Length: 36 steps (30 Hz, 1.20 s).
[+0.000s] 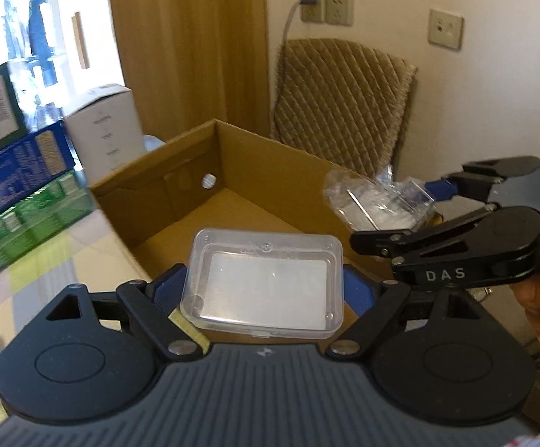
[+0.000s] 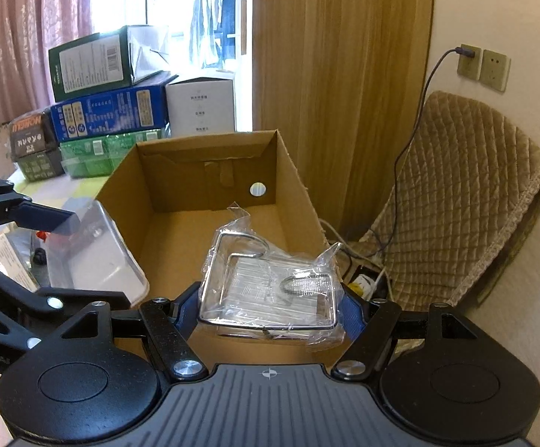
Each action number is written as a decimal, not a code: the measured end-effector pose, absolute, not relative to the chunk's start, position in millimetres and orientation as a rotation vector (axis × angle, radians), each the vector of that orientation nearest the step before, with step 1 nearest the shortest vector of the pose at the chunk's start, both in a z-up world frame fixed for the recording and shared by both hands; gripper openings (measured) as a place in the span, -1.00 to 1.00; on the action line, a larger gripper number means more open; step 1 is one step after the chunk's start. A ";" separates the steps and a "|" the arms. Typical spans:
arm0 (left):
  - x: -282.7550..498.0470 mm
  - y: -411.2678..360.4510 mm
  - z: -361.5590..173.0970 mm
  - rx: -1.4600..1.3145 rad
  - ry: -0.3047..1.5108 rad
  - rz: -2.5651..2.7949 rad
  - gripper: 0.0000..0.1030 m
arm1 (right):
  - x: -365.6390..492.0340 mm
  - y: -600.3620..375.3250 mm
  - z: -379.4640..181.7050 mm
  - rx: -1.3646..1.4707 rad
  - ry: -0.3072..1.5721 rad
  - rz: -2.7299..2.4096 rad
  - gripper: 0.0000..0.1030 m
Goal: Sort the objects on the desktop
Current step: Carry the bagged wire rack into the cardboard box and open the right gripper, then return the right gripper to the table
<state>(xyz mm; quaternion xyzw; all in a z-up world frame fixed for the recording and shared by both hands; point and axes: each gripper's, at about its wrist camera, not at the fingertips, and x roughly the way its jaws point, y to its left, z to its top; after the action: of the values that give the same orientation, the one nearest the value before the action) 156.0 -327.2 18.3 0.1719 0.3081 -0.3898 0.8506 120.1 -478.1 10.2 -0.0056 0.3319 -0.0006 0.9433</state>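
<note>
My left gripper [image 1: 264, 288] is shut on a clear plastic lidded case [image 1: 264, 279], held over the near edge of an open cardboard box [image 1: 180, 171]. My right gripper [image 2: 270, 298] is shut on a metal wire rack wrapped in clear plastic [image 2: 270, 287], held over the same cardboard box [image 2: 214, 171], whose inside shows bare. In the left wrist view the right gripper [image 1: 418, 219] and its wrapped rack [image 1: 377, 201] hover at the box's right rim. In the right wrist view the left gripper [image 2: 46, 219] and the clear case [image 2: 98, 253] sit at the box's left wall.
Stacked green, blue and white cartons [image 2: 109, 111] stand behind the box on the table [image 1: 46, 260]. A chair with a quilted tan cover [image 2: 456, 193] stands right of the box, with a wall socket and cable [image 2: 467, 56] above it. A wooden door panel [image 2: 340, 74] rises behind.
</note>
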 end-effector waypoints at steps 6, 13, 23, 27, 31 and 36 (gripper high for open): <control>159.5 -330.1 8.1 0.393 0.646 -0.810 0.66 | 122.4 -477.9 6.8 -0.020 0.685 0.004 0.36; 158.9 -308.3 18.3 0.373 0.620 -0.773 0.66 | 125.8 -472.6 7.4 0.000 0.690 0.026 0.36; 159.1 -263.9 28.5 0.290 0.616 -0.687 0.69 | 125.9 -463.2 15.9 0.023 0.652 0.063 0.72; 157.3 -244.5 28.0 0.276 0.630 -0.649 0.70 | 120.5 -457.7 21.8 0.019 0.642 0.066 0.72; 151.6 -221.5 27.6 0.266 0.646 -0.610 0.72 | 110.1 -449.7 30.4 0.032 0.629 0.080 0.72; 136.9 -187.2 32.0 0.268 0.657 -0.547 0.75 | 98.7 -430.6 49.1 0.036 0.591 0.127 0.73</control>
<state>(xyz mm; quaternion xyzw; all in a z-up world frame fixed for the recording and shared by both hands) 136.9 -187.2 32.0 0.1297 0.3176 -0.2643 0.9014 98.7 -430.6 49.1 0.0177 0.2911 0.0624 0.9545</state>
